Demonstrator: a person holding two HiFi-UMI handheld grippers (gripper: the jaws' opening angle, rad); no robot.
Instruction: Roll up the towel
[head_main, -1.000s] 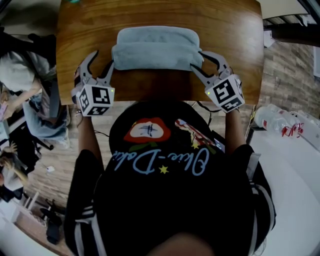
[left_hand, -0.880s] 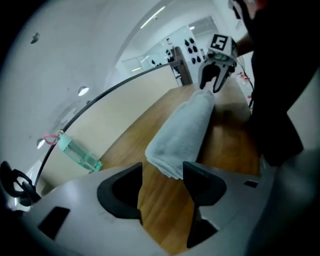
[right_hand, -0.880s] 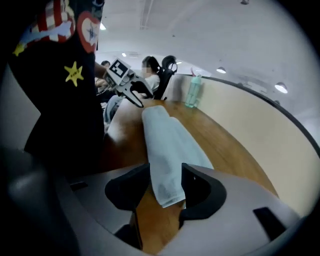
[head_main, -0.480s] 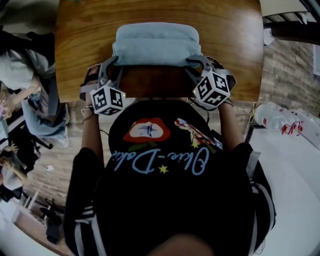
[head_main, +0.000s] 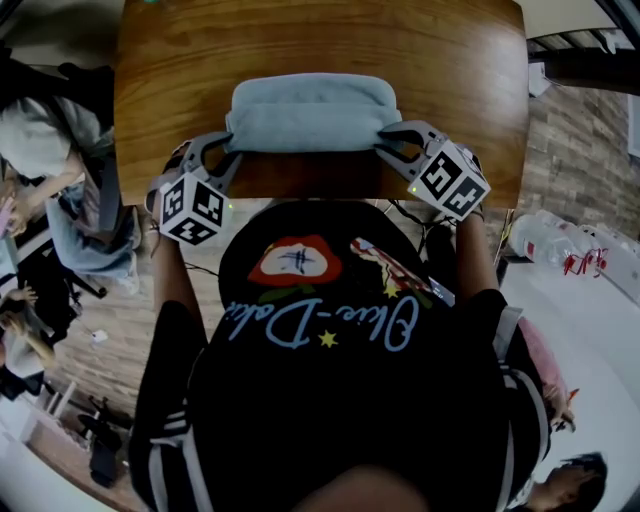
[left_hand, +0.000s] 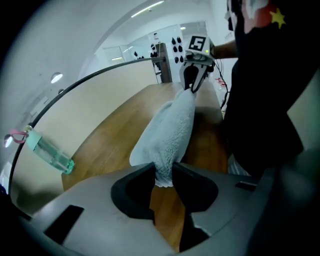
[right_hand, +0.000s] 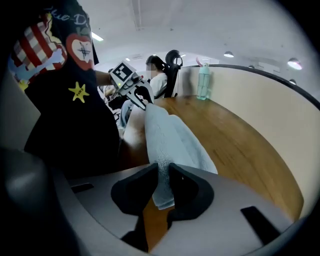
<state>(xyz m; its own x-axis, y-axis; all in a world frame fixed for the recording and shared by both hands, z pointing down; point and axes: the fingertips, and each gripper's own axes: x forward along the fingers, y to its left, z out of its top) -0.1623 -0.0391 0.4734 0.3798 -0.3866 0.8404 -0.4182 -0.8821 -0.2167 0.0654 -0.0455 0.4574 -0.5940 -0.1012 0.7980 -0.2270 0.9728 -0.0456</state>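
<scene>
A pale blue towel (head_main: 312, 112) lies folded on the wooden table (head_main: 320, 40), its near edge towards the person. My left gripper (head_main: 222, 148) pinches the towel's near left corner (left_hand: 163, 170); its jaws have just been closing and the pads press on the cloth. My right gripper (head_main: 390, 138) grips the near right corner (right_hand: 162, 182) the same way, its jaws having just closed on the fabric. In the left gripper view the towel (left_hand: 167, 132) stretches away to the other gripper (left_hand: 194, 80).
A clear green bottle (left_hand: 47, 152) stands at the table's far edge, also seen as the bottle (right_hand: 203, 80) in the right gripper view. A curved partition (right_hand: 260, 105) borders the table. A seated person (right_hand: 157, 75) is beyond the table's left end.
Both grippers came in from beside the towel to its near corners and closed on them. The marker cubes swung inward, then back outward a little.
</scene>
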